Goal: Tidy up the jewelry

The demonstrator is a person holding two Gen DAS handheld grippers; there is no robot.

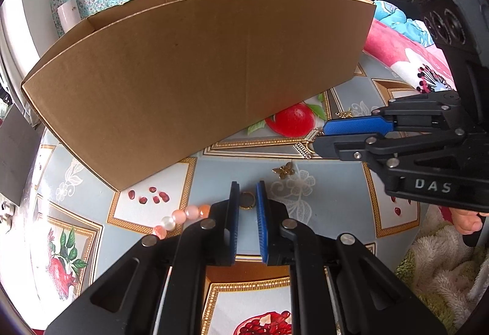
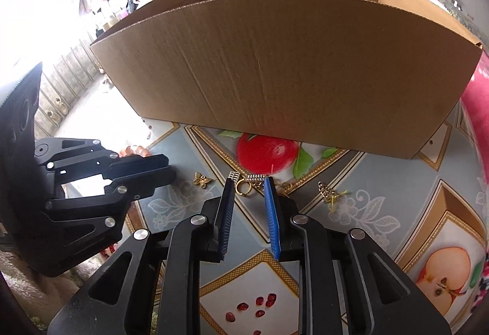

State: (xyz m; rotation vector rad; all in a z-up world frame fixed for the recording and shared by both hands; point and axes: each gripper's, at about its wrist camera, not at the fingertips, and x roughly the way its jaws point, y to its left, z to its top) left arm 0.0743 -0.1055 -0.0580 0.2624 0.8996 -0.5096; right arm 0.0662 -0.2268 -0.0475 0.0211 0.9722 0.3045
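Well, I am not far along yet. Most of the jewelry lies on the table [image 1: 330, 212] in front of the cardboard box [image 1: 198, 75], and neither camera lets me look inside the box, so I cannot tell if anything is in there.

My left claw [image 1: 247, 197] is almost shut and looks pinched on a small ring [image 1: 247, 200], down near the table. My right claw [image 2: 249, 189] is open a little. A gold hoop [image 2: 244, 187] with silver bits lies between its tips, but the pads do not squeeze it.

A butterfly charm [image 2: 201, 180], a little chain [image 2: 328, 194] and a bead string [image 1: 183, 217] wait too.

Only the left camera shows the small ring and most of the beads. Only the right camera shows the little chain and the gap around the hoop.
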